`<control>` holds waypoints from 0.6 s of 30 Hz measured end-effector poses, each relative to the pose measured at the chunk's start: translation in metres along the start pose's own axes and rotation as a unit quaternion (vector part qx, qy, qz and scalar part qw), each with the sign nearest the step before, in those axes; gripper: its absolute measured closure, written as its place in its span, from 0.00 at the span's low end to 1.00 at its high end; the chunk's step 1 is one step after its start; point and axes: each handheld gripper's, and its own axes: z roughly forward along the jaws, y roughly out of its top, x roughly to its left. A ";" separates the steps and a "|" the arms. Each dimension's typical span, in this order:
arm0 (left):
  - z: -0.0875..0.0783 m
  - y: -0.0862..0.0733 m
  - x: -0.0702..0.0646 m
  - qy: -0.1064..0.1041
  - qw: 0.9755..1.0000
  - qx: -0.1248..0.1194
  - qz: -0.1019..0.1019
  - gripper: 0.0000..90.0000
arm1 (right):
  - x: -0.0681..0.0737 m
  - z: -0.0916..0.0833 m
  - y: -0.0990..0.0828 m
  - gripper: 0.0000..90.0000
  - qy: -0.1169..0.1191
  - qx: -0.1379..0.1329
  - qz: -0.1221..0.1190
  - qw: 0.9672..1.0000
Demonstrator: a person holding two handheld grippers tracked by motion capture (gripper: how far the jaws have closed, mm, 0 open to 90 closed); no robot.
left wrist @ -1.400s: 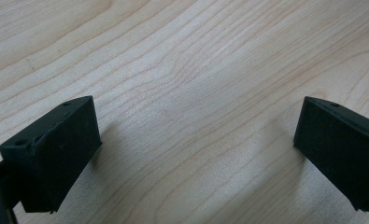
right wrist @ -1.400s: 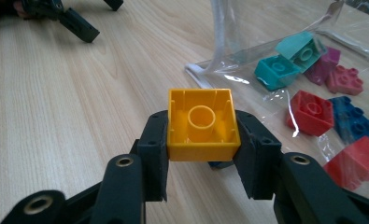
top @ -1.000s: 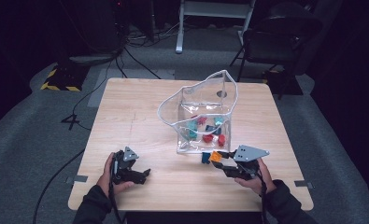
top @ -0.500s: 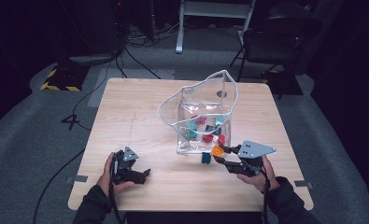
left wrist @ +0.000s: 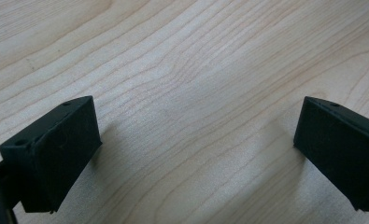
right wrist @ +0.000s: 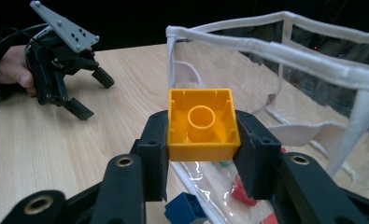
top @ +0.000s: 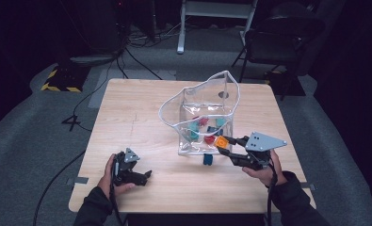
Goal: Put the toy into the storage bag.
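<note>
Plastic, glossy and orange, the square building block sits clamped between the matte black pads of the right gripper, its hollow underside with a round tube turned toward that gripper's camera; in the high view the block hangs right of centre, just at the near wall of the bag. That clear, soft-sided bag — see-through film edged with white piping — stands open at the middle of the frame on the pale, grained wooden table. Inside it lie several small blocks in red, teal and blue, loosely heaped on its floor. A dark blue block stands on the table just outside the bag's near wall, below the orange one. At the lower left of the high view the left gripper rests low on the table — its blunt, wedge-shaped jaws spread wide over bare wood with nothing between them.
</note>
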 end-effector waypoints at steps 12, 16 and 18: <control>0.000 0.000 0.000 0.000 1.000 0.001 0.000 0.01 | -0.007 -0.007 0.022 0.66 -0.013 -0.014 -0.010 1.000; 0.000 0.000 0.000 0.000 1.000 -0.001 0.000 0.01 | -0.008 -0.009 0.027 0.66 -0.016 -0.018 -0.013 1.000; 0.000 0.000 0.000 -0.001 1.000 0.000 0.000 0.01 | -0.008 -0.009 0.030 0.66 -0.017 -0.020 -0.015 1.000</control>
